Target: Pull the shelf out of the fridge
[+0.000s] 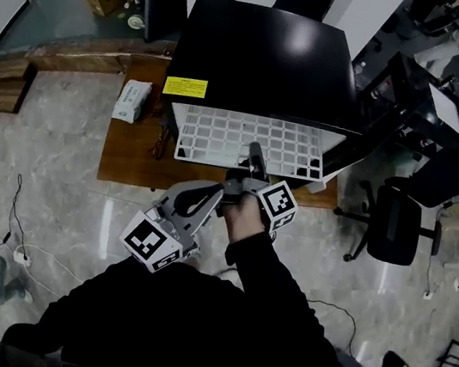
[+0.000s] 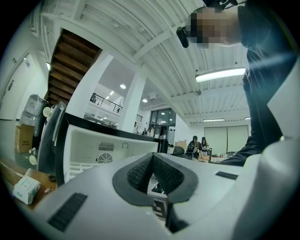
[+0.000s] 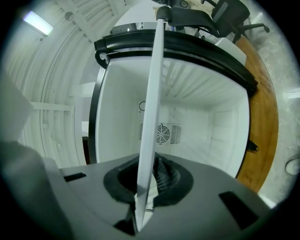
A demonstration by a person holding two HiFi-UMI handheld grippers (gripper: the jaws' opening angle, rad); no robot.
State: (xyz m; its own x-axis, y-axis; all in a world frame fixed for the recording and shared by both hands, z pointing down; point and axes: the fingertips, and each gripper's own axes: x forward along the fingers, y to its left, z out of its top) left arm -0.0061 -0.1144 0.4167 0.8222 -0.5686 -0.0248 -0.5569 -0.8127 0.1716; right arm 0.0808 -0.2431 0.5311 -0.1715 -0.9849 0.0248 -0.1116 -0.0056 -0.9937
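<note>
Head view: the black compact fridge stands on the brown wooden bench, its open front toward you. The white wire-grid shelf sticks out of that front, over the bench's near edge. Your right gripper reaches the middle of the shelf's front rim. Your left gripper sits just behind and left of it, clear of the shelf. 1 white tissue pack lies near the bench's left edge.

Left gripper view: your left gripper's fingers are closed together with nothing between them. The fridge's white interior shows to the left.

Right gripper view: your right gripper's fingers are clamped on the shelf's front rim, seen edge-on against the fridge cavity.
</note>
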